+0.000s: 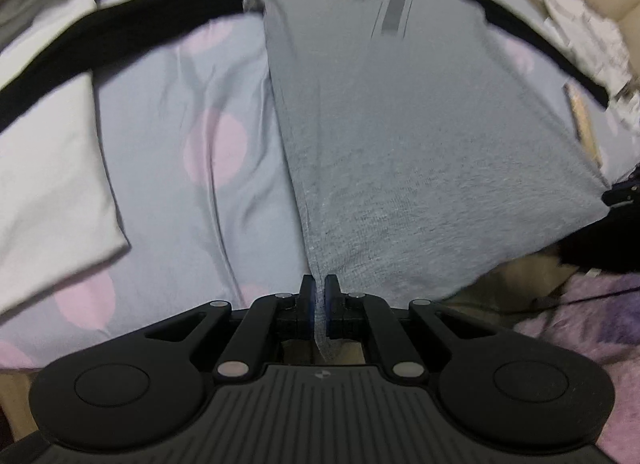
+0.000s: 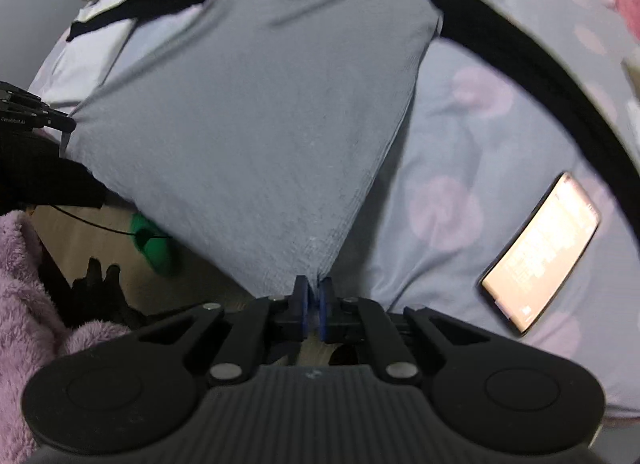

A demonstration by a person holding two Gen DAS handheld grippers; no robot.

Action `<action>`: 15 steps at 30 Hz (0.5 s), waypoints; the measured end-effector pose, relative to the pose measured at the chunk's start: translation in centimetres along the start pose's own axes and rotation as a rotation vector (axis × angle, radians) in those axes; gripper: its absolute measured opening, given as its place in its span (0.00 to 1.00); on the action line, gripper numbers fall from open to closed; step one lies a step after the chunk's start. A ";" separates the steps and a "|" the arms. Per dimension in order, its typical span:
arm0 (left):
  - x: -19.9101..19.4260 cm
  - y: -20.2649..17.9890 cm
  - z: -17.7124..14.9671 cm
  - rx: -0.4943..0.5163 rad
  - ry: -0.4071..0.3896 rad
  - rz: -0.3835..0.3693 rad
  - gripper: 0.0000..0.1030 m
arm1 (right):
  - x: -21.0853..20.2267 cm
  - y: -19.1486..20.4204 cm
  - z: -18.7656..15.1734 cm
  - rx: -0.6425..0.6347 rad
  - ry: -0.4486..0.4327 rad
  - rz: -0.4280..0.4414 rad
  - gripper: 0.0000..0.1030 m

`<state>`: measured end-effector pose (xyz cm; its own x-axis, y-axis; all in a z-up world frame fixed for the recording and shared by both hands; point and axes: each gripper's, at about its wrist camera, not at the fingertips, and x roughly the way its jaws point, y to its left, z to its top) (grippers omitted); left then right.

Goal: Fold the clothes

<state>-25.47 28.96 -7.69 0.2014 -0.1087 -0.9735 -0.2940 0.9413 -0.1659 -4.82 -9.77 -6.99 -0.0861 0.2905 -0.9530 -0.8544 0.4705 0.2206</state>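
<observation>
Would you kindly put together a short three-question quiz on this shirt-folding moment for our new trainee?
1. True or false: both tongs are clamped on the hem of the grey shirt.
2. Which item lies on the bedsheet to the right of the shirt in the right wrist view? A) a book B) a lit phone C) a remote
3. Fill in: the shirt's long sleeves are coloured ____.

Key:
1. True: the left tongs and the right tongs each pinch a bottom corner.
2. B, the phone.
3. Black; see the sleeve.
</observation>
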 end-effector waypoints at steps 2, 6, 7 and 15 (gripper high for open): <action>2.0 -0.1 0.1 0.011 0.051 0.018 0.02 | 2.0 0.1 0.1 -0.001 0.045 0.002 0.06; 5.0 -0.2 0.9 0.011 0.119 0.048 0.03 | 5.4 0.3 0.7 -0.006 0.110 -0.002 0.06; 5.3 -0.1 1.2 0.012 0.127 0.046 0.04 | 5.8 0.4 0.8 -0.015 0.118 -0.014 0.06; 0.8 1.6 3.5 -0.025 0.000 -0.055 0.26 | 4.0 -0.2 1.8 -0.004 0.059 -0.009 0.24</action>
<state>-22.50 31.53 -8.15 0.2178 -0.1601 -0.9628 -0.3062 0.9254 -0.2232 -4.06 -7.27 -10.44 -0.1082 0.2363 -0.9656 -0.8573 0.4695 0.2110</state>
